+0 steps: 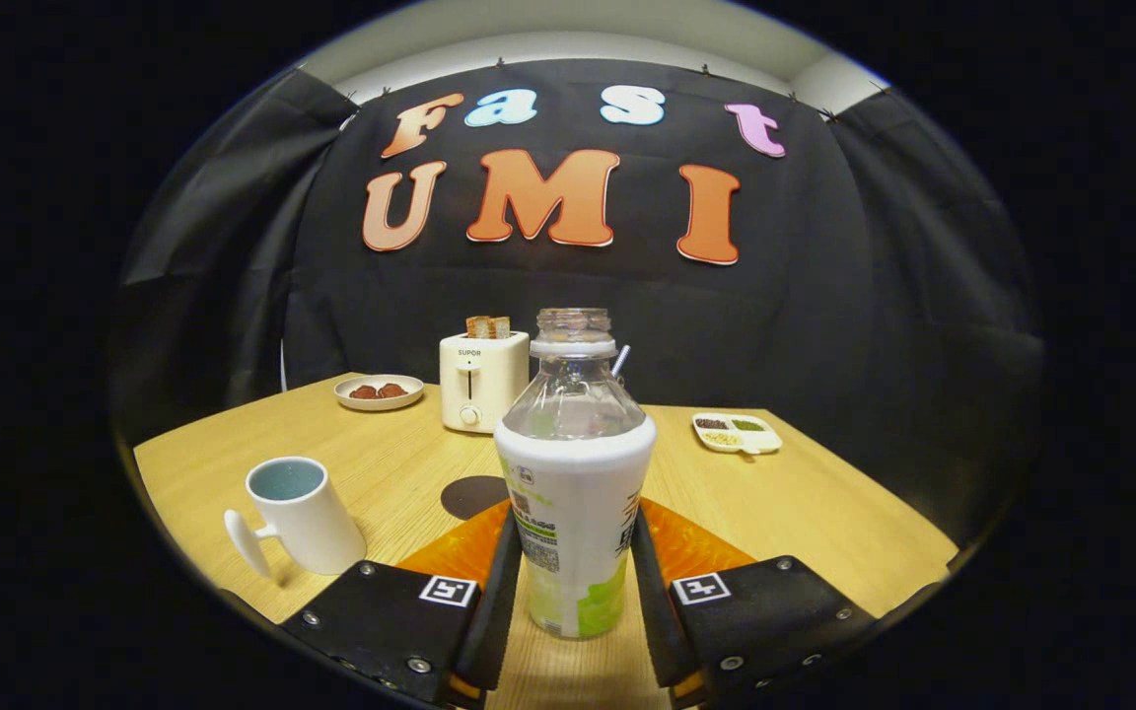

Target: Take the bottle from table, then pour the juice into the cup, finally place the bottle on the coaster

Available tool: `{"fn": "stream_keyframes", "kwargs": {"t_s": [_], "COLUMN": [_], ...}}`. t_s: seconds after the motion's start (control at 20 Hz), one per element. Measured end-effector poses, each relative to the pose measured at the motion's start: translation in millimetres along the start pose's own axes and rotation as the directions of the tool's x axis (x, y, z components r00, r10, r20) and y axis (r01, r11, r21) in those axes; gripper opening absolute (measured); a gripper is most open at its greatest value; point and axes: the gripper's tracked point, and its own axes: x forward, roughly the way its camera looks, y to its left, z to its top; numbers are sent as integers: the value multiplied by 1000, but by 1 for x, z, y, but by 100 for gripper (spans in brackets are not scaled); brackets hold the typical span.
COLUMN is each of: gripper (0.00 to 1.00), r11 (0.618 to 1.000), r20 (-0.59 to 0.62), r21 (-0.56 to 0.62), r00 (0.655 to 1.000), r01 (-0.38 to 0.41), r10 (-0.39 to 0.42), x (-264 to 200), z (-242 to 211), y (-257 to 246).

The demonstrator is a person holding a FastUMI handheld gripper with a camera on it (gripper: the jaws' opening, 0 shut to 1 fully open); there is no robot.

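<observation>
An uncapped clear bottle [575,493] with a white and green label stands upright on the wooden table [805,523], between my fingers. My gripper [574,532] is shut on it, with both fingers [501,582] touching the label's sides. The clear upper part looks empty. A white cup [298,515] with a handle and a blue inside stands to the left of the fingers. A dark round coaster [471,494] lies just beyond the left finger, partly hidden by the finger and the bottle.
Behind the bottle stands a white toaster [481,380] with toast in it. A small plate [379,391] with brown food is to its left. A divided white dish [737,432] lies at the far right. The table's edges are near on both sides.
</observation>
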Motion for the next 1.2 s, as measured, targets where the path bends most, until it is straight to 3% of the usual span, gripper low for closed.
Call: {"fn": "stream_keyframes", "kwargs": {"t_s": [0.2, 0.55, 0.8, 1.2], "gripper": [58, 57, 57, 57], "r11": [979, 893, 736, 481], "r20": [42, 82, 171, 310], "r21": [-198, -446, -662, -834], "r00": [998, 996, 985, 951], "r01": [43, 58, 141, 270], "r10": [-36, -23, -35, 4], "x": [-2, 0, 0, 1], "z": [21, 30, 45, 59], "y": [4, 29, 45, 73]}}
